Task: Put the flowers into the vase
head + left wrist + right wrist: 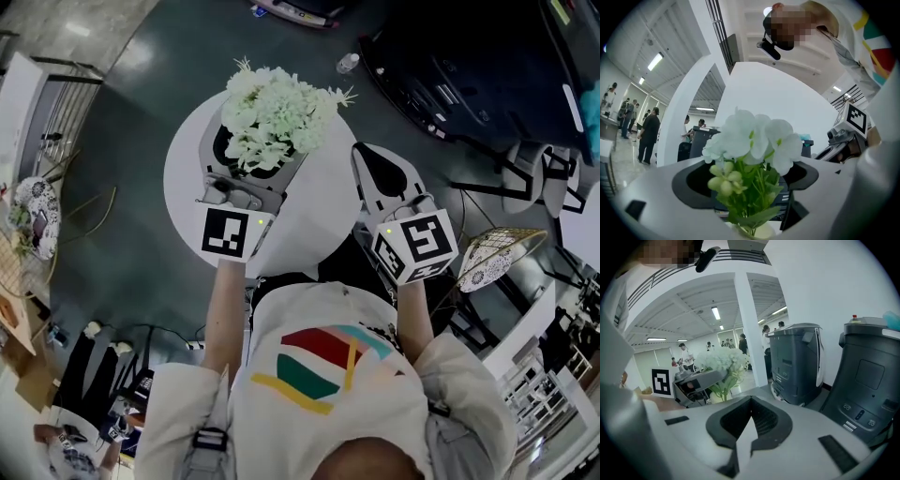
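1. The white flowers [274, 112] stand as one bunch on the far part of the round white bench [184, 178], in front of the person.
2. In the left gripper view the green stems go down into a pale vase [758, 232]. Only its rim shows, at the lower edge of that view. So the flowers are already in the vase.
3. The left gripper [255, 161] reaches the bunch from the near side. Its jaws are apart, one on each side of the stems, and the pads do not press on them.
4. The right gripper [367, 157] is to the right of the flowers, near them but not touching, by the right edge of the bench. Its jaws are together at the tips, and nothing is between them.
5. In the right gripper view the flowers and the left gripper show at the left. Two grey machines [797, 364] stand at the right of that view.
6. In the left gripper view some people [648, 136] stand far behind, in a bright hall.
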A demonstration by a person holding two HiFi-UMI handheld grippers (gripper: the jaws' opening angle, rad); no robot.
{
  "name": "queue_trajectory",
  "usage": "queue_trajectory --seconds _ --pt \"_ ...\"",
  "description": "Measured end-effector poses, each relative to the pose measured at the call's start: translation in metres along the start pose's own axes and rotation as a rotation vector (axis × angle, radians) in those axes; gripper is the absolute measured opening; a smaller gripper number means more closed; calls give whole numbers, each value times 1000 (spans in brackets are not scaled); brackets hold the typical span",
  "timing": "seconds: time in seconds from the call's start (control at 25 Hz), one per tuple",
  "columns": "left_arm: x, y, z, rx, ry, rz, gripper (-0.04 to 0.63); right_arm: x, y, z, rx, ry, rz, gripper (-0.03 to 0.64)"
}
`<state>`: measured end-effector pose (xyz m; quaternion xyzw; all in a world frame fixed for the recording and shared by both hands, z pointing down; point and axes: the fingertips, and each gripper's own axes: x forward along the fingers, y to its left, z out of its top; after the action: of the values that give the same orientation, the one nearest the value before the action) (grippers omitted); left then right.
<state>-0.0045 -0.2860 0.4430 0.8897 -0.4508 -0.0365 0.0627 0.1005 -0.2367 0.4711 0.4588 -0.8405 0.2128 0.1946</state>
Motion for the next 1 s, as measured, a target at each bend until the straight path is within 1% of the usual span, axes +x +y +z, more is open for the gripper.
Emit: queue_trajectory --seconds 0.16,0.32,0.48,0.64,0.8,1.0 --pt "1 -1 -8 -1 22 -34 461 10 6 0 -11 16 15 9" --pt "1 -2 -12 -6 41 -40 486 16 8 1 -21 22 31 9" --pt "0 -3 -18 -3 63 -34 486 21 9 1 -27 31 44 9" --pt "-2 -10 -22 -28 70 -47 486 22 9 1 -35 32 53 9" --pt "-12 -14 -23 -59 69 -70 486 22 22 2 -42 28 56 9" --pt "-22 -12 -28 -68 83 -69 486 21 36 1 -50 26 56 9"
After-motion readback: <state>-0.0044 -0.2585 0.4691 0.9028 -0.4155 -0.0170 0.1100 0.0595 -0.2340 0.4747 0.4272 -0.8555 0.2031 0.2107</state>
